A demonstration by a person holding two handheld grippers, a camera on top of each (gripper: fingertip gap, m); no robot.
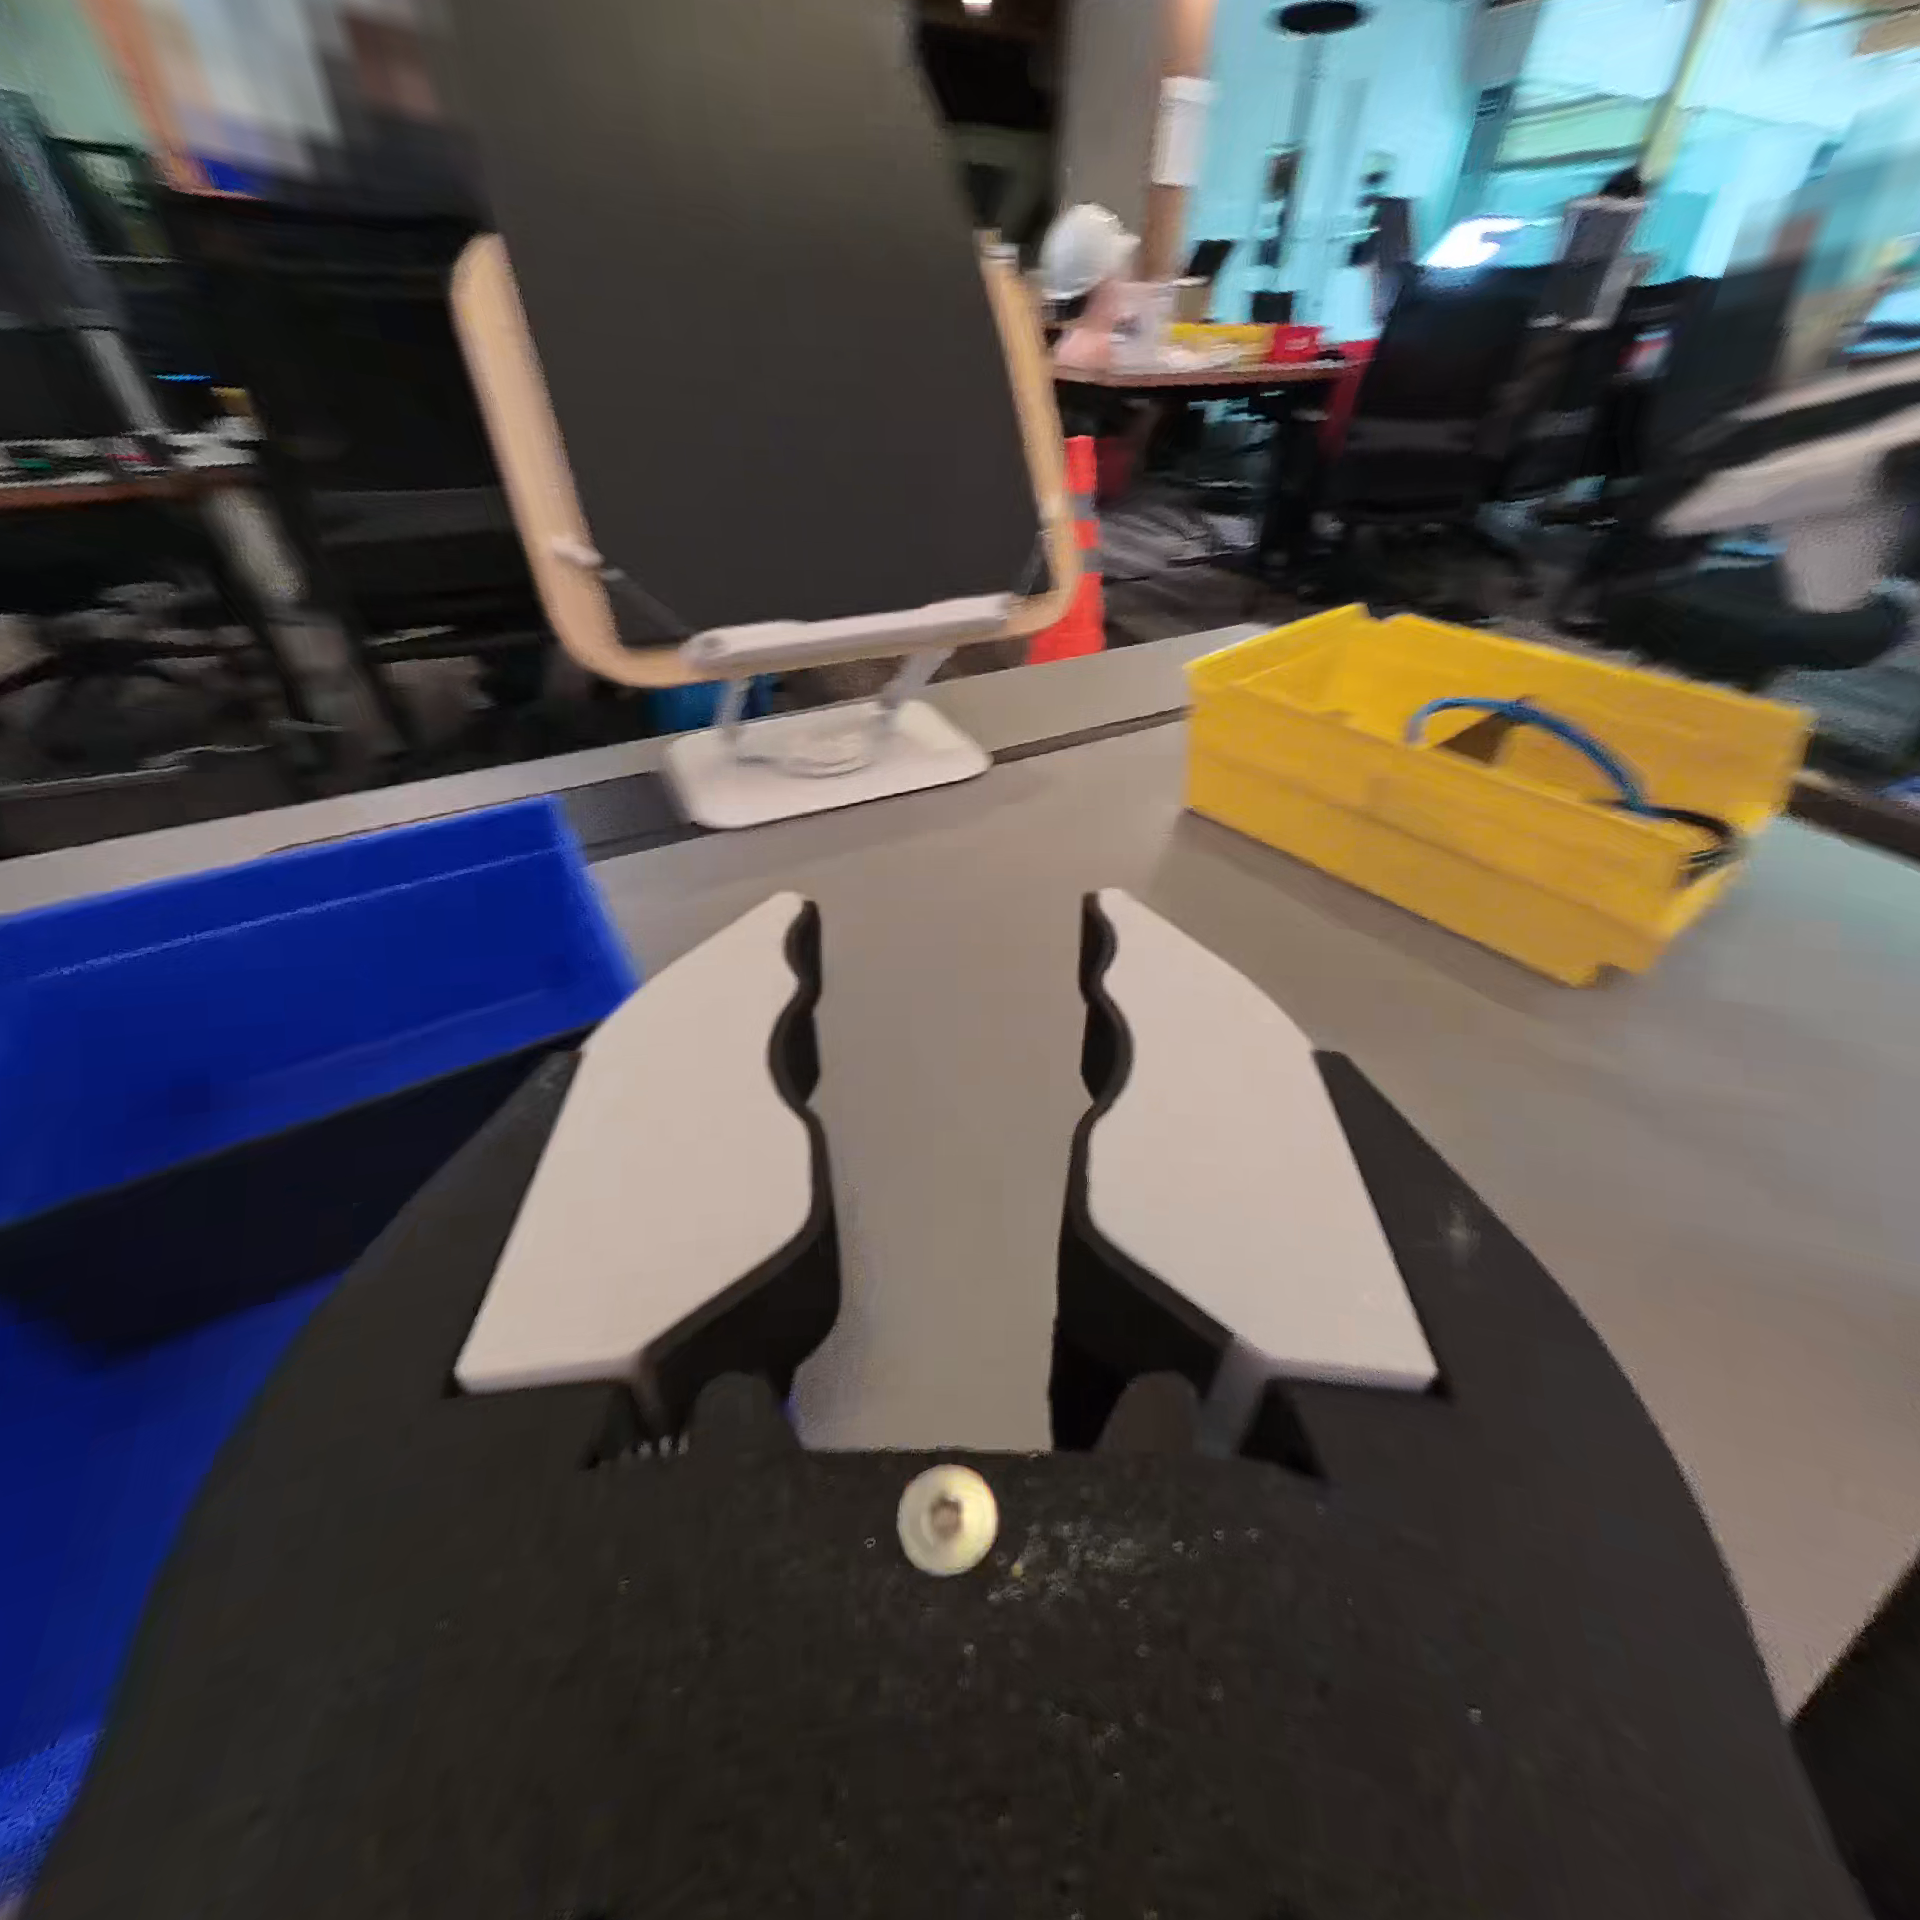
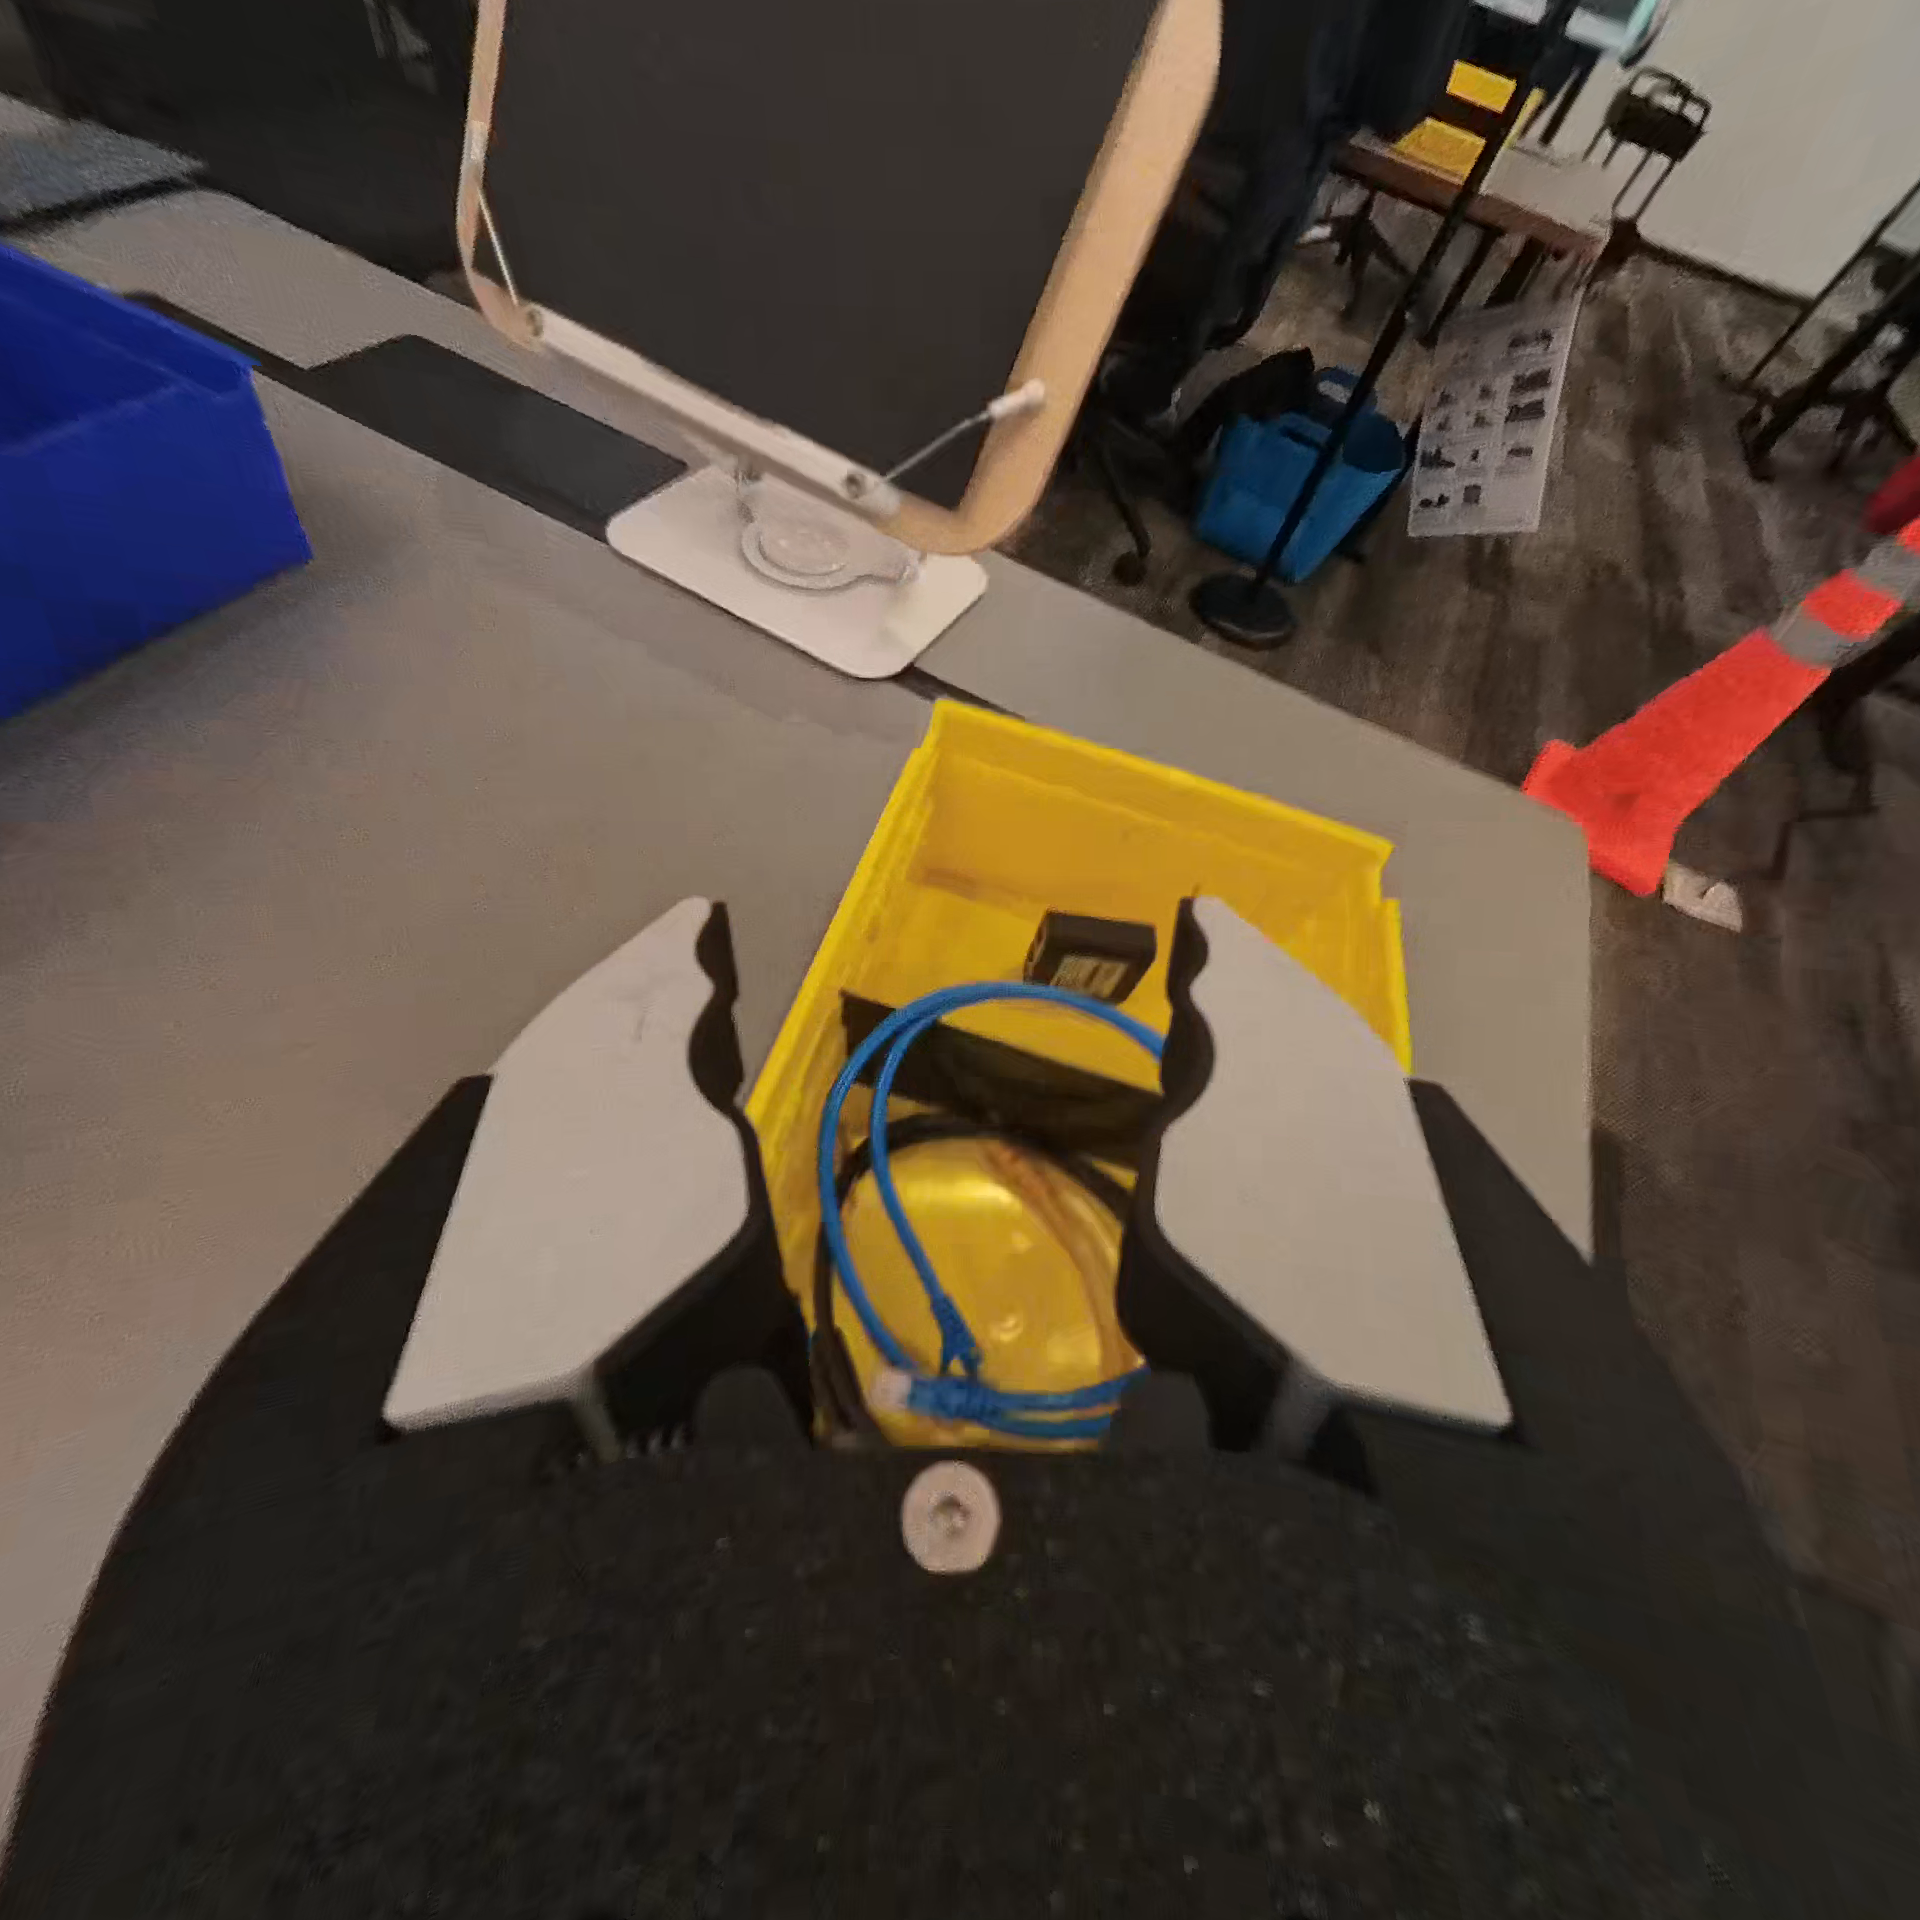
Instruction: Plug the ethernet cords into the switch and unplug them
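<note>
Left tongs (image 1: 948,914) hang over bare grey worktop (image 1: 1299,1091), jaws moderately apart, nothing between them. Blue bin (image 1: 291,987) sits just left of them, yellow bin (image 1: 1455,821) far right. Right tongs (image 2: 951,920) hover above the yellow bin (image 2: 1039,810), jaws spread wide, holding nothing. Inside that bin: blue cord (image 2: 883,1153) looped, its clear plug (image 2: 896,1389) at the near end, a black cord (image 2: 831,1236) beside it, black switch (image 2: 1008,1070) lying across the middle, small black box (image 2: 1091,951) toward the far wall. Dark board on a white stand (image 2: 800,582) at the worktop's far edge. Orange cone (image 2: 1714,717) on the floor to the right.
</note>
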